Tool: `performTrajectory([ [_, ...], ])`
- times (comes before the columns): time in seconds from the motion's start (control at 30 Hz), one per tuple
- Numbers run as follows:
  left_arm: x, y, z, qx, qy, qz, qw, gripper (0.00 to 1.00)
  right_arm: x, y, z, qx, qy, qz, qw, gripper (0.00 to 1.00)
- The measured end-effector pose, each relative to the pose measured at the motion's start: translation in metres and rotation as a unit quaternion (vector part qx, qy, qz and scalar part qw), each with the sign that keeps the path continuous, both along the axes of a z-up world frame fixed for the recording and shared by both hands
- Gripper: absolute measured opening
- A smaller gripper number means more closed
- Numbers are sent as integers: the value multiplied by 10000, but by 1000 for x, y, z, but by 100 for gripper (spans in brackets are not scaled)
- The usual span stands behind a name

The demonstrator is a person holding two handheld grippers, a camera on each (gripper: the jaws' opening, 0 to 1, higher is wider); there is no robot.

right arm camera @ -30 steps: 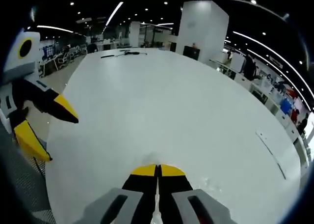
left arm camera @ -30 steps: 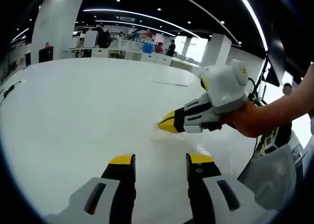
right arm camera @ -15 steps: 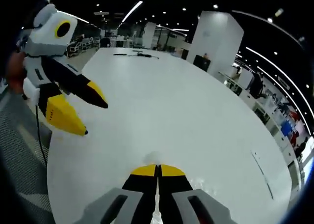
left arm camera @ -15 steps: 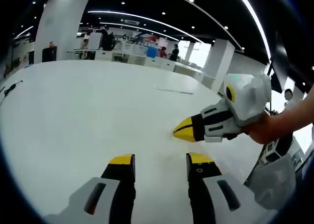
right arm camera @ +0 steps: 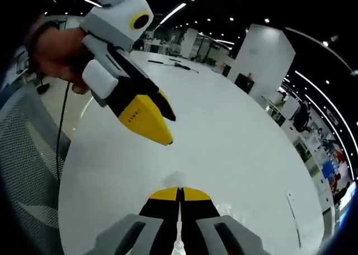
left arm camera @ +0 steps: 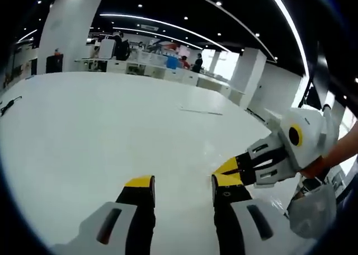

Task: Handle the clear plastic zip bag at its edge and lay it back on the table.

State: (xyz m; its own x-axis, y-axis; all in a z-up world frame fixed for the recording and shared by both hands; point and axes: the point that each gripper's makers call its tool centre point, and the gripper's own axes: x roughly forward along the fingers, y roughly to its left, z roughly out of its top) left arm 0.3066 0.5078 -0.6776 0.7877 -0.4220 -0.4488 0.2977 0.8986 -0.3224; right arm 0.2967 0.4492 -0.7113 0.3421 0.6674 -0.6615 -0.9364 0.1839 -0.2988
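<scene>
My right gripper (right arm camera: pixel 180 194) is shut, and a small crumple of the clear plastic zip bag (right arm camera: pixel 176 178) pokes out past its yellow tips; faint glints of the bag lie on the white table (right arm camera: pixel 240 137) beside the jaws. My left gripper (left arm camera: pixel 183 182) stands open over the table with nothing between its jaws. In the left gripper view the right gripper (left arm camera: pixel 228 167) comes in from the right, its tip just above my right jaw. In the right gripper view the left gripper (right arm camera: pixel 166 127) hangs open, close above and left of the bag's pinched edge, held by a hand (right arm camera: pixel 56 53).
The big white table runs far ahead. A thin strip (left arm camera: pixel 201 111) lies on its far side and cables (right arm camera: pixel 179 65) rest at its far end. A grey mesh chair (right arm camera: pixel 28 171) stands by the near table edge. Desks, pillars and people stand beyond.
The two grippers have drawn closer together. The right gripper has dropped lower and to the right in the left gripper view; the left gripper now looms large in the right gripper view. Neither grip has changed.
</scene>
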Motion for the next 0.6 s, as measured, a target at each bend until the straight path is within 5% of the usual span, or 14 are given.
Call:
performTrajectory([
  [0.6,45,-21,-7,8,139,-515,9986,35,-28,19,5,-146,-155,632,9978,0],
])
